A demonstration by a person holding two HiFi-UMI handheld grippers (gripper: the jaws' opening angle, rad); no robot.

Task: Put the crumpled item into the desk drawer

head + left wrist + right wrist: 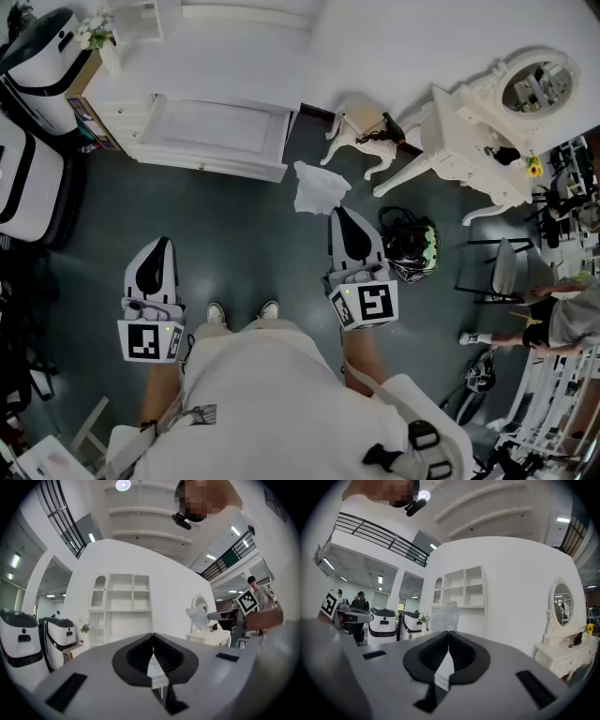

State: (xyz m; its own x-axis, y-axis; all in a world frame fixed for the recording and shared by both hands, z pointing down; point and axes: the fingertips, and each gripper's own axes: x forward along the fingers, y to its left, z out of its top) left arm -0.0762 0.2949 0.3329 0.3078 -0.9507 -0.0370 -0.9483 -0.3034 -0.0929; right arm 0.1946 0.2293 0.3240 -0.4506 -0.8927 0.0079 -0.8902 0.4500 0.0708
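Right gripper (pixel 338 216) jaws clamped on sheet (pixel 319 187) edge; likely light, soft, crushable; left gripper (pixel 165 244) jaws together, empty.

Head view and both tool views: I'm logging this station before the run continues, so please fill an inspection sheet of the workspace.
Surface: dark floor.
Job's things: crumpled item, white, at tip of right tool; white desk ahead right, drawer state unclear.
Clutter: dark bag on floor near desk legs.
Tools: left tool shut, empty; right tool shut on crumpled item.
Cables: nothing seen.
Surroundings: white cabinet ahead left; person standing far right.
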